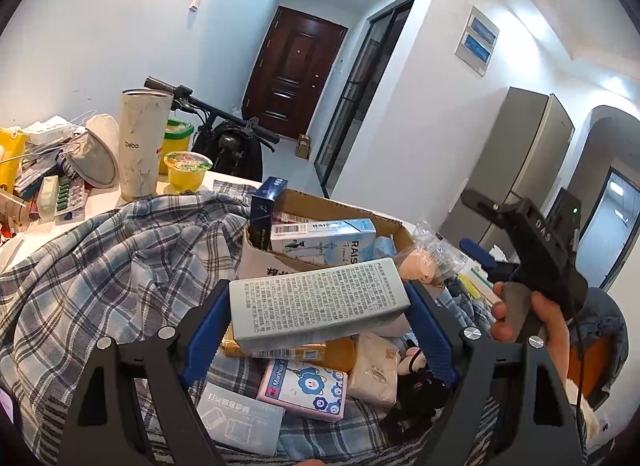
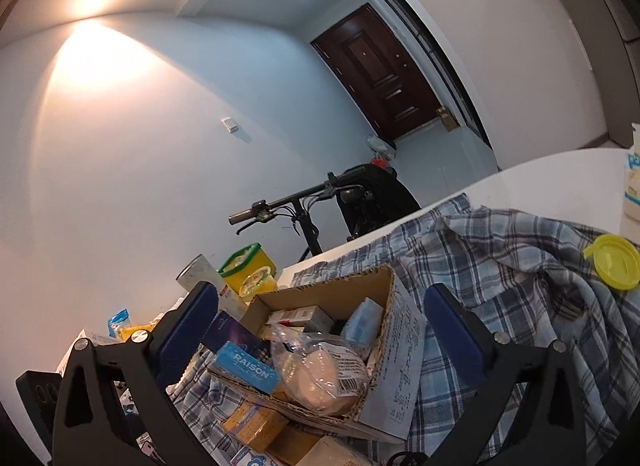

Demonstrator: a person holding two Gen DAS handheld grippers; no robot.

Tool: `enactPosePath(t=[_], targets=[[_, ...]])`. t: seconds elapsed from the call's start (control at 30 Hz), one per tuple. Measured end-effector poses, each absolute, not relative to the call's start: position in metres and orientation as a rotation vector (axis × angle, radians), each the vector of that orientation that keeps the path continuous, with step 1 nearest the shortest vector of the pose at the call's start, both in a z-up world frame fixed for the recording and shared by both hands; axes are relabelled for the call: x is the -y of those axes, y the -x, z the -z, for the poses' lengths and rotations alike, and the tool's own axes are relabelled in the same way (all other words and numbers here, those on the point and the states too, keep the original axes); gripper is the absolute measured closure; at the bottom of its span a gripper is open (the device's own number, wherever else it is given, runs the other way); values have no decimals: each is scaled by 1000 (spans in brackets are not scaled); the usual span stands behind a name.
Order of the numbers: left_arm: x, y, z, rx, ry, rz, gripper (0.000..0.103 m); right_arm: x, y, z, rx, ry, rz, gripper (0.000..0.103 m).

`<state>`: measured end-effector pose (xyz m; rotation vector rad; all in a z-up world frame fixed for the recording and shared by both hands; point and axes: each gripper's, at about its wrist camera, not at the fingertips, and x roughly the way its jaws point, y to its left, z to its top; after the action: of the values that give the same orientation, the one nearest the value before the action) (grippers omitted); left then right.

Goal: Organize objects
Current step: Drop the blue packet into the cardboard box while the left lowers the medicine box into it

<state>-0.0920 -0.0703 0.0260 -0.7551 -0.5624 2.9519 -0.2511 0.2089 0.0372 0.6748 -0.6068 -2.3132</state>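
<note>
In the lower middle of the left wrist view, the left gripper [image 1: 320, 306] is clamping a pale green box [image 1: 318, 300] across its short ends, the blue pads pressing on both, and is holding it level just in front of the open cardboard box [image 1: 320, 205] that is sitting on the plaid cloth [image 1: 120, 266]. That carton is already filling up: a RAISON box [image 1: 324, 236] and a dark blue box [image 1: 266, 205] are lying inside, and a clear bag with something peach-coloured [image 2: 316, 374] is resting at its near edge in the right wrist view. At the right edge of the left view the person's hand [image 1: 532, 318] is carrying the right gripper [image 2: 320, 330], whose jaws are standing wide apart with nothing between them, framing the carton at the bottom centre of its own view. To do this step well, I would say the green box is best carried over the near flap, tipped so its long side follows the free gap beside the RAISON box, and let go only once resting. The empty gripper could be steadying the carton wall meanwhile.
</note>
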Motion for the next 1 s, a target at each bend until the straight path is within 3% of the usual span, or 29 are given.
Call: enactPosePath(t=[0.47, 0.6, 0.87, 1.0], targets=[[58, 109, -78, 538, 746, -2811, 17, -196, 238, -39, 506, -684, 2302, 0], [46, 148, -103, 397, 744, -2859, 17, -191, 236, -38, 465, -695, 2308, 0], [60, 222, -45, 426, 949, -2818, 17, -192, 234, -38, 478, -686, 2306, 0], [63, 218, -42, 357, 870, -2877, 17, -196, 235, -38, 508, -683, 2299, 0]])
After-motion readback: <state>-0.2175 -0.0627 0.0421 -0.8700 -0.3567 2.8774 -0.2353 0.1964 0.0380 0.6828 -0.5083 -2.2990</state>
